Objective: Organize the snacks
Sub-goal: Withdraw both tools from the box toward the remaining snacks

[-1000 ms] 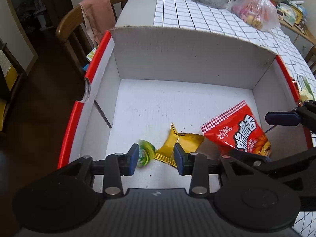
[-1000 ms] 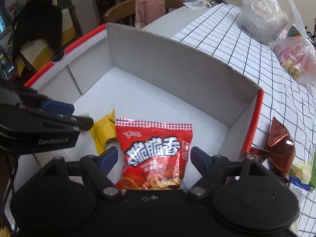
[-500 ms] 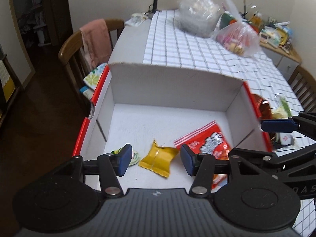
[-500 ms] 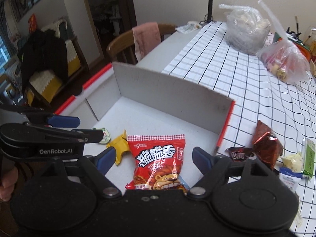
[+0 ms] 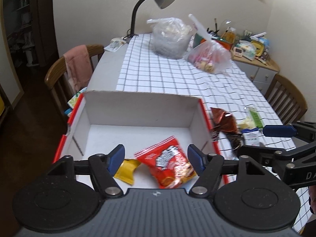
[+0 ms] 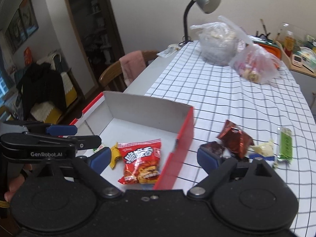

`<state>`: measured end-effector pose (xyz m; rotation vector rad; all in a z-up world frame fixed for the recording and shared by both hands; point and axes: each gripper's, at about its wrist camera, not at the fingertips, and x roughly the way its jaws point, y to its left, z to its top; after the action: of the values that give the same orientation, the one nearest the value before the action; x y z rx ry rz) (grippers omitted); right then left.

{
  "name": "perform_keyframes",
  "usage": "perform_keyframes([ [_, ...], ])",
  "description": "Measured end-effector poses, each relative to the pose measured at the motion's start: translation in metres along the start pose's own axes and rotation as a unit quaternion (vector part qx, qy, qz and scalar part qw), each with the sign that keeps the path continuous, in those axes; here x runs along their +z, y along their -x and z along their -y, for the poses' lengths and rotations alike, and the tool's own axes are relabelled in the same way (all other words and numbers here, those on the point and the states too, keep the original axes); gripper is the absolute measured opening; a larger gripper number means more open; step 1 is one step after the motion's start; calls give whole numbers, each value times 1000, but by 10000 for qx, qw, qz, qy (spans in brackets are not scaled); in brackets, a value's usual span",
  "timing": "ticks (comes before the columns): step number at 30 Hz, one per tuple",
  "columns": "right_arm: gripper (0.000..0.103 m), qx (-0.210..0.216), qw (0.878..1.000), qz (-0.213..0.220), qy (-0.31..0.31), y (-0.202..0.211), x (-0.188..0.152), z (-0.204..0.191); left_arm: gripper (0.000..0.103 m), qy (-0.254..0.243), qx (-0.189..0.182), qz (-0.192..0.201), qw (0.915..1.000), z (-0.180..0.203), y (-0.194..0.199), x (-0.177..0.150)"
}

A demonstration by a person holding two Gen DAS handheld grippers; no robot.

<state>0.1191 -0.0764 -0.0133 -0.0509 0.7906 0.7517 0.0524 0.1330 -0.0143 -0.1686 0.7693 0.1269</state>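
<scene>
I hold both grippers above a white cardboard box with red edges (image 5: 205, 118), jaws spread wide, nothing held.

Inside lie a red crinkly snack bag (image 6: 141, 163) and a yellow wrapper (image 5: 127, 170). Loose dark-red foil packets (image 6: 235, 140) and a green bar (image 6: 285, 145) wait outside on the checked tablecloth (image 6: 227, 98), beyond the box's right wall.
</scene>
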Motion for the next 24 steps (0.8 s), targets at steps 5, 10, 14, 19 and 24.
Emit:
perform_keyframes([
  [5,101,-103,9996,186,-196,22,-13,26,72,-86,-150,12,9998,24,0,-2],
  [10,102,-187,9987,259,-391,39,-27,55,72,-177,-228,189,9994,52,3,-3],
  [14,103,-255,9981,282,-492,50,-36,78,78,-210,-337,185,9990,77,-2,-5],
  [19,103,-371,9983,241,-388,60,-51,110,81,-206,-404,81,9989,108,-13,-10],
  [24,103,-595,9977,53,-304,60,-63,146,81,-208,-387,-120,9990,140,-33,-18],
])
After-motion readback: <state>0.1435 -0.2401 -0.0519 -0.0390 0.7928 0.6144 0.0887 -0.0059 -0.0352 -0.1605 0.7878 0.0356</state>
